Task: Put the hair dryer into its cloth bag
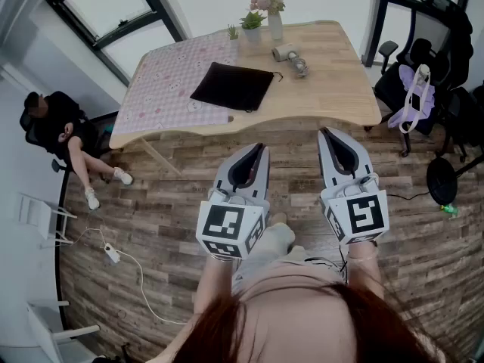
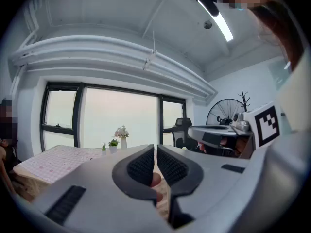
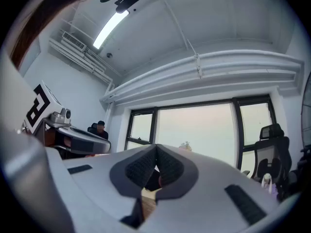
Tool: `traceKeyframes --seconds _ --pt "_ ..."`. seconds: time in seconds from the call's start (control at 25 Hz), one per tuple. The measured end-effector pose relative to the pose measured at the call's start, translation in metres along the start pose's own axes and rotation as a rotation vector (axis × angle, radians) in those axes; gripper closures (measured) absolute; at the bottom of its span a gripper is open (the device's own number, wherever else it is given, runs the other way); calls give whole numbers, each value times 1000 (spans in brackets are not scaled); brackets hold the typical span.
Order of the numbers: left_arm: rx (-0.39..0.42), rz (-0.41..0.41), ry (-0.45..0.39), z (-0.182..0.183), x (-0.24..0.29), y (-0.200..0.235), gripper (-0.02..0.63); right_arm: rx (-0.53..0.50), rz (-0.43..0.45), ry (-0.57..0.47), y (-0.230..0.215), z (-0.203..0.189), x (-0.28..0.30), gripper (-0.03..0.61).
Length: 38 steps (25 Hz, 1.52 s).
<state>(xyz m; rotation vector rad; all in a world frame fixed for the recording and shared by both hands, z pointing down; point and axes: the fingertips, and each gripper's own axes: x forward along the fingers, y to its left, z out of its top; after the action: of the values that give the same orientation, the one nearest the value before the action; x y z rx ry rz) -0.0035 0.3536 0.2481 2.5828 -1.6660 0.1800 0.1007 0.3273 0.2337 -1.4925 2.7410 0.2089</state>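
Left gripper (image 1: 255,151) and right gripper (image 1: 328,134): pale grey shells tapering to a point, with a black teardrop inset along each top. White cube (image 1: 229,231) with black square markers at each rear end. Pads (image 2: 142,166) dark and ribbed. Person: reddish-brown hair (image 1: 302,327), pinkish top (image 1: 291,274), light trousers (image 1: 266,242).

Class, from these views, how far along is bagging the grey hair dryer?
Done: nothing. The pale grey hair dryer lies on the light wooden table, apart from the flat black cloth bag. In hand: nothing. The left gripper and right gripper are shut and empty, short of the table. Left: grasp the dryer, open the bag, slide it in.
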Motion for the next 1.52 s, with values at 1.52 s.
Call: traceKeyframes --seconds 1.52 --pt "-35 -144 40 -6 139 139 592 -8 -83 37 -29 -21 173 578"
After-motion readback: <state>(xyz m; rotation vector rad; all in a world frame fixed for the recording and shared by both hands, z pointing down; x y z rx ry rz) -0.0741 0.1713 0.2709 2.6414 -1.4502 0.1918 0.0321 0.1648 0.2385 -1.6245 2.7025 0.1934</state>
